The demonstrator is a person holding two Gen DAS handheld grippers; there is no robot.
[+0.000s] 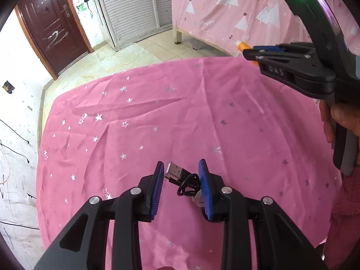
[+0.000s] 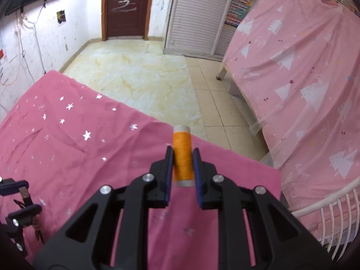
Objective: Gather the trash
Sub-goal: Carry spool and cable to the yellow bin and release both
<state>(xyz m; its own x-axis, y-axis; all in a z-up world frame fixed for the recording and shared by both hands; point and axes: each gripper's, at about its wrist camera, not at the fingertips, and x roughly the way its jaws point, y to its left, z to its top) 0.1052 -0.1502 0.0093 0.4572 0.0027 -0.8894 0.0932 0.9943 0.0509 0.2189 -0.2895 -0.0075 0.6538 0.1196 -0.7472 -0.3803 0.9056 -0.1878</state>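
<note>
My left gripper (image 1: 181, 168) is open over the pink star-print cloth (image 1: 157, 117). A coiled black USB cable (image 1: 184, 180) sits between its blue pads, against the right pad; whether it rests on the cloth or hangs from the pad is unclear. My right gripper (image 2: 182, 153) is shut on an orange thread spool (image 2: 182, 157), held upright above the cloth's far edge. The right gripper also shows in the left wrist view (image 1: 248, 51) at the upper right, with the spool's tip (image 1: 241, 45) poking out. The left gripper shows at the lower left of the right wrist view (image 2: 15, 196).
A bed with a pink tree-print cover (image 2: 303, 78) stands to the right, with a white rail (image 2: 333, 216) at its near end. Beyond the cloth lie a tiled floor (image 2: 146, 76), a brown door (image 2: 126, 9) and a white louvred cabinet (image 2: 198, 15).
</note>
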